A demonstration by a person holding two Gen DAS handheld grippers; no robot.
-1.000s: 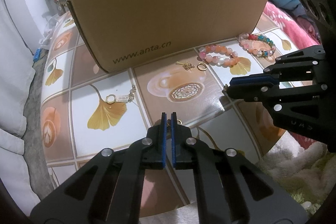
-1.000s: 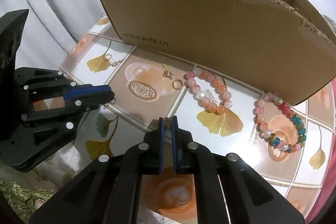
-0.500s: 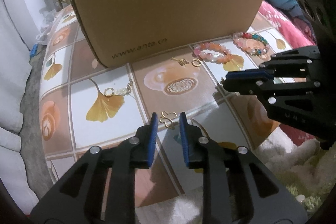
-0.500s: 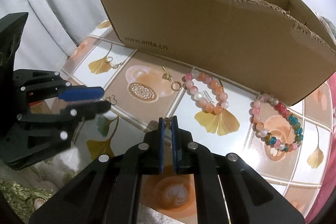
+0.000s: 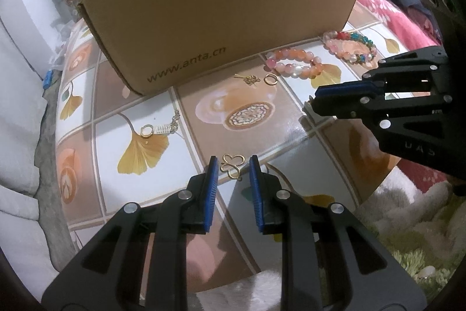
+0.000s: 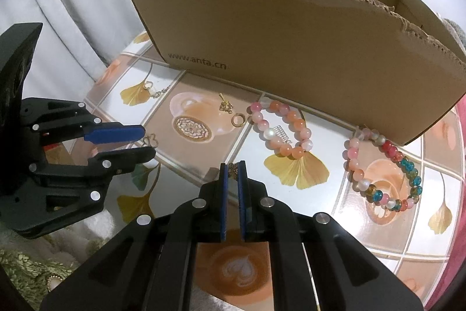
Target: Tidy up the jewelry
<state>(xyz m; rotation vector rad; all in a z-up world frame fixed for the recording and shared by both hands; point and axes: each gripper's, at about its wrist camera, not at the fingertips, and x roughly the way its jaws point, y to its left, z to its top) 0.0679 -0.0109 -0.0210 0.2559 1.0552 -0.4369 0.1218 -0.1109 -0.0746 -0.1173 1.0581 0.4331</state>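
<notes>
Near the table's [image 5: 294, 133] front edge, a light, thin, slippery gold butterfly charm [image 5: 231, 165] was framed by the parted left gripper [image 5: 232, 168], best pinched across its wings, while a small gold flower charm [image 6: 233, 168] was clamped by the right gripper [image 6: 233, 169], the cardboard box [image 6: 291, 48] behind.

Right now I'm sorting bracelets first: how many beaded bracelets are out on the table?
2. The pink-and-orange bracelet lies on the table in front of the cardboard box. The multicoloured bracelet lies to its right by the box's corner. The box's inside is mostly hidden.
</notes>
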